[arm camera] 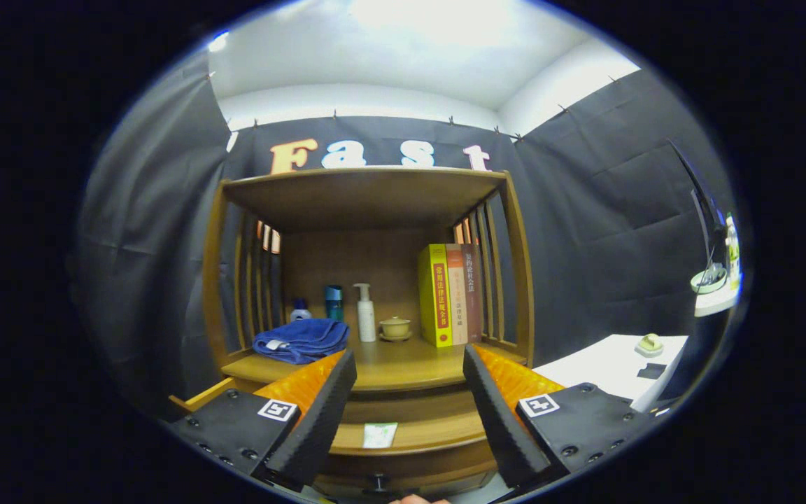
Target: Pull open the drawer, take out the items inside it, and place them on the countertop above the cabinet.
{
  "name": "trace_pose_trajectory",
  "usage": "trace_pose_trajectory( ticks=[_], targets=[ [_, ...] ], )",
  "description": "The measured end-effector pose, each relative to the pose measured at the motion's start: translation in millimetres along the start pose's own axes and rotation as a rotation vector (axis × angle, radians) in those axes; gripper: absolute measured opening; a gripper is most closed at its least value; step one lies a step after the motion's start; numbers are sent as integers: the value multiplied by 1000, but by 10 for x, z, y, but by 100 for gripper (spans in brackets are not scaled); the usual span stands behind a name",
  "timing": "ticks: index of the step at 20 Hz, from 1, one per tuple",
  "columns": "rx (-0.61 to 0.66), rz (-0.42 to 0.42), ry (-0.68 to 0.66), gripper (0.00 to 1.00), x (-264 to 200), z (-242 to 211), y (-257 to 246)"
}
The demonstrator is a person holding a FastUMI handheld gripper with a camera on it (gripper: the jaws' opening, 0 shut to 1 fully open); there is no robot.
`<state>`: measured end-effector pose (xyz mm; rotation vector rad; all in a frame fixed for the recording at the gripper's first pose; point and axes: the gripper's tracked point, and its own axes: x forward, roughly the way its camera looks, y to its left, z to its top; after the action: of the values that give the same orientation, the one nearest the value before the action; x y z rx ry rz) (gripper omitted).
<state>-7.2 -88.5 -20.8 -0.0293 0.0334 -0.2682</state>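
The tongs (410,392) are held wide open in front of a wooden cabinet (368,203), and nothing is held between the two fingers (319,413). Between the fingers, low in the view, the drawer (410,437) is seen pulled a little out from the cabinet front. A small white and green packet (380,435) is lying in it, near the front edge. Below it, a dark round knob (377,481) is seen on the front of the drawer; whether this knob belongs to the same drawer cannot be told for sure.

Just beyond the fingertips lies the bench (403,367), which is the wooden top above the drawer. On it a folded blue towel (301,340) is placed at the left side. Behind the towel a small blue-capped bottle (299,309) and a teal bottle (333,302) are standing. Beside them a white pump bottle (365,313) stands upright, and next to it a small pale cup on a saucer (395,327) is set. At the right side three books (450,294) are standing upright, the yellow one nearest the cup.

Well apart, to the right of the cabinet, a white table (606,367) is seen with a small pale object (650,343) and a dark flat square (651,372) on it.
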Motion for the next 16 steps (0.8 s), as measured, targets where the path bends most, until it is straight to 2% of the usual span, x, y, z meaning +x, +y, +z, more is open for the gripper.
trace_pose_trajectory(
  ticks=[4, 6, 7, 13, 16],
  targets=[
    [75, 88, 93, 99, 425, 6, 353],
    [58, 174, 176, 99, 582, -162, 576],
    [34, 184, 226, 99, 670, -238, 605],
    [-118, 223, 648, 99, 739, -1456, 813],
    [-114, 233, 895, 99, 584, -2127, 896]
  ],
)
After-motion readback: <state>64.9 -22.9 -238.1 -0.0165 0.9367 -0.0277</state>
